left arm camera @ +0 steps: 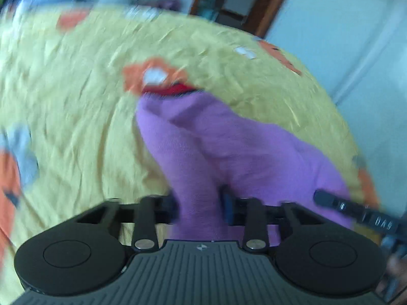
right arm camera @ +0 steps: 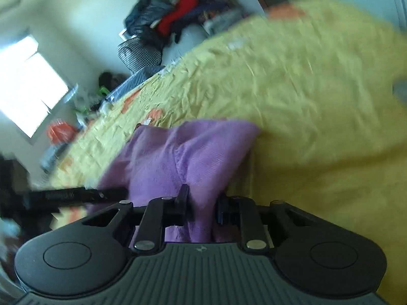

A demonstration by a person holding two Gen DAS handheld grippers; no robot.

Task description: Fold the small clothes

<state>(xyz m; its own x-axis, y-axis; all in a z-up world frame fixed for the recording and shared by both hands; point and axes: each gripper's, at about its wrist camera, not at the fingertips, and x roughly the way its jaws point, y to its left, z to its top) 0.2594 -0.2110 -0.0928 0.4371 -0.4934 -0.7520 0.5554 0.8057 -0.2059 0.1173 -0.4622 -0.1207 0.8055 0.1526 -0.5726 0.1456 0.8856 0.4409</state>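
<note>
A small purple knit garment (left arm camera: 208,139) lies partly lifted over a yellow bedspread (left arm camera: 76,101) with orange and white patches. A red edge (left arm camera: 175,90) shows at the garment's far end. My left gripper (left arm camera: 198,203) is shut on a bunched fold of the purple garment, and the cloth runs up from between its jaws. In the right wrist view the same purple garment (right arm camera: 183,157) fills the gap of my right gripper (right arm camera: 201,203), which is shut on another fold. The other gripper's black finger (left arm camera: 356,213) shows at the right edge of the left view, and again as a black bar (right arm camera: 71,195) at the left of the right view. Both pictures are blurred.
The yellow bedspread (right arm camera: 318,101) covers the whole bed. A pile of dark and red clothes (right arm camera: 178,17) sits on a checked chair (right arm camera: 140,50) beyond the bed. A bright window (right arm camera: 28,84) is at the left, with clutter below it. A wooden door frame (left arm camera: 267,5) stands behind the bed.
</note>
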